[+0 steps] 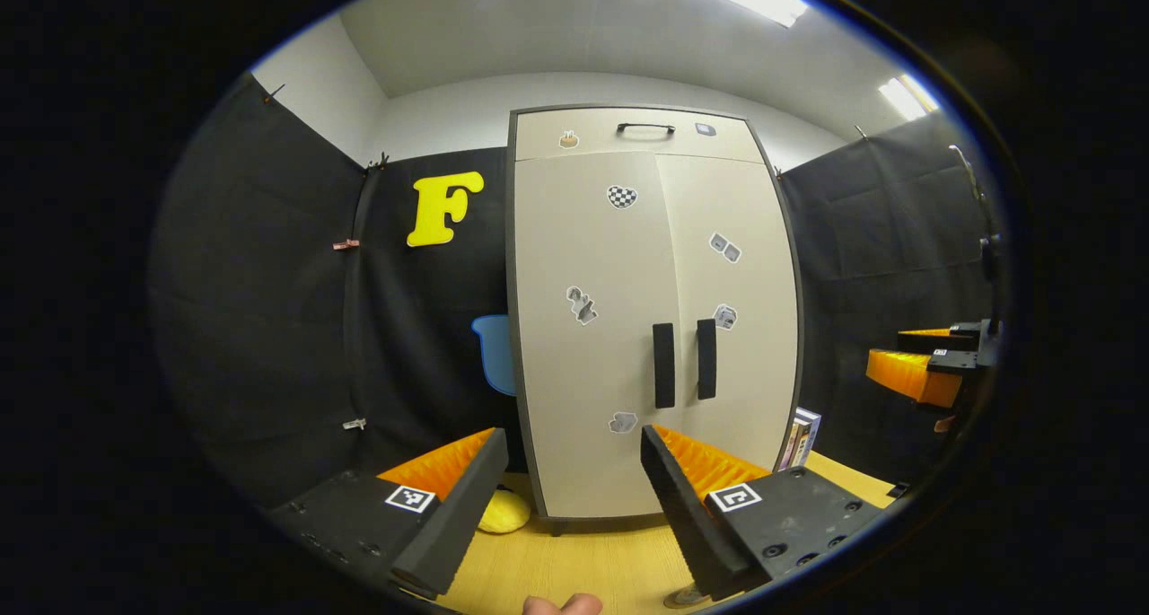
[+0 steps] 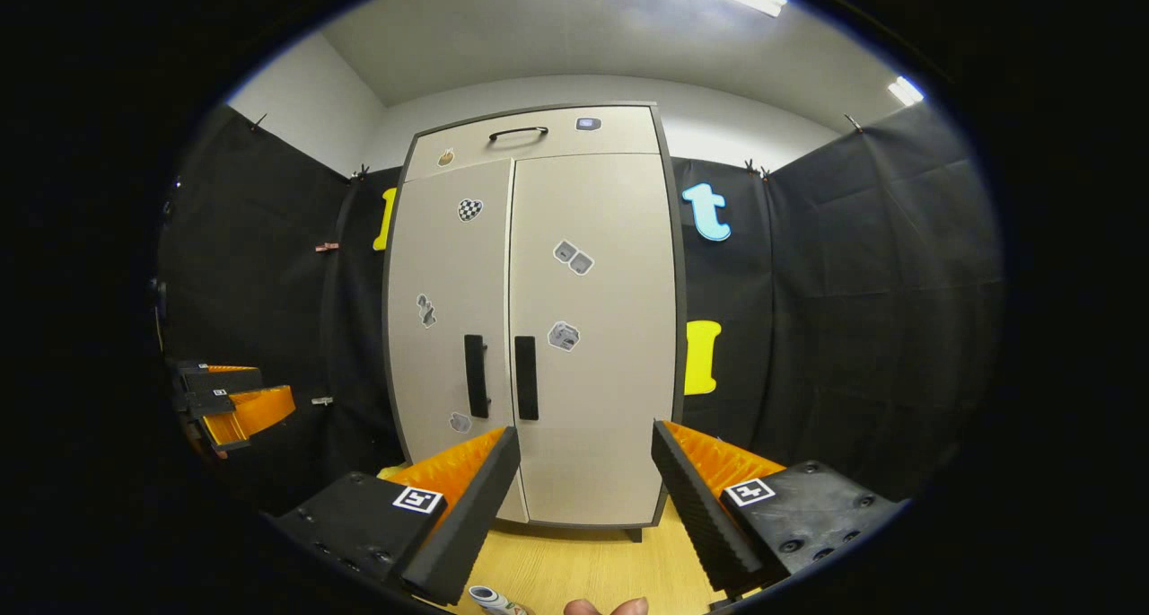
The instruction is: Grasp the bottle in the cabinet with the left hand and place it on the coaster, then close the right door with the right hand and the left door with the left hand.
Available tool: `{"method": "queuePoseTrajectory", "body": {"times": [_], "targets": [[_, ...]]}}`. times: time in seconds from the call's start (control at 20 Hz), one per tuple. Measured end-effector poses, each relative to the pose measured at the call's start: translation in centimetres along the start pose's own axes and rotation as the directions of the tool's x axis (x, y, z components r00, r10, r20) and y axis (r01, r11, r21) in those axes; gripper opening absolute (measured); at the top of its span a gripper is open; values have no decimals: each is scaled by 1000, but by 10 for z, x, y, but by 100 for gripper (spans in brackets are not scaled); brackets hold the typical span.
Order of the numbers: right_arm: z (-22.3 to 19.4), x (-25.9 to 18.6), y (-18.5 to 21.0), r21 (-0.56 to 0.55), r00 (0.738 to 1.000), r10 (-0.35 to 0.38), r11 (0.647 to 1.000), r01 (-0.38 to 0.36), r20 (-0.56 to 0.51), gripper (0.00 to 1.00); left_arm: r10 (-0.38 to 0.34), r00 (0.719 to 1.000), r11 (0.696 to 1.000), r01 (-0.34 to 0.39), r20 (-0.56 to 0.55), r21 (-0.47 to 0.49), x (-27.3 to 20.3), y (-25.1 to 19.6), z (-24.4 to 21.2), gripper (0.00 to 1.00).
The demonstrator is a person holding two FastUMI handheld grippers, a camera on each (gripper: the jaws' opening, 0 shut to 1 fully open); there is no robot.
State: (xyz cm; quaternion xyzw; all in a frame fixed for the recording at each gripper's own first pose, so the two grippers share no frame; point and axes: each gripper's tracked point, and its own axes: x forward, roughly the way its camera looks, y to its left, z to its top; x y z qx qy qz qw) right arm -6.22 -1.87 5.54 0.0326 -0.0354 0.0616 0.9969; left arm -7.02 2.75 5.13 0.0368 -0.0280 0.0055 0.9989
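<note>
Left tongs [image 1: 570,440]: open wide and empty, held back from the cabinet and aimed at its lower front; nothing sits between the fingers. They also appear off to the left in the right gripper view, apart from the cabinet.
Yellow lump [image 1: 505,512]: a soft rounded thing on the table, just beside the cabinet's left foot, towards the far left corner.
Cabinet [image 1: 592,238]: a tall pale cabinet standing upright at the far edge of the wooden table [image 1: 574,561], with small stickers on its front.
Left door [image 1: 588,373]: flush with the frame, so it looks fully shut.
Handles [image 1: 663,364]: two dark vertical bars side by side at the middle seam, no gap between the doors.
Right door [image 1: 745,373]: also flush and shut.
Books [image 1: 801,435]: upright against the cabinet's right side, near the far right corner.
Right tongs [image 2: 585,432]: open and empty, facing the right door from a distance.
Bottle [image 2: 494,600]: a small pale cylinder at the near edge of the table, cut off by the view; probably the bottle, already out of the cabinet.
Coaster: cannot tell where it lies.
Stage: with both doors shut and both tongs free, the work looks finished.
</note>
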Motion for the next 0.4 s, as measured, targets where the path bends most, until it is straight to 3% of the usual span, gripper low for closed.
{"method": "queuePoseTrajectory", "body": {"times": [0.4], "targets": [[-3,1,3,-15,1000,1,1000,-1,-6,97,8,1000,1000,-8,3,6,0,2,2,95]]}}
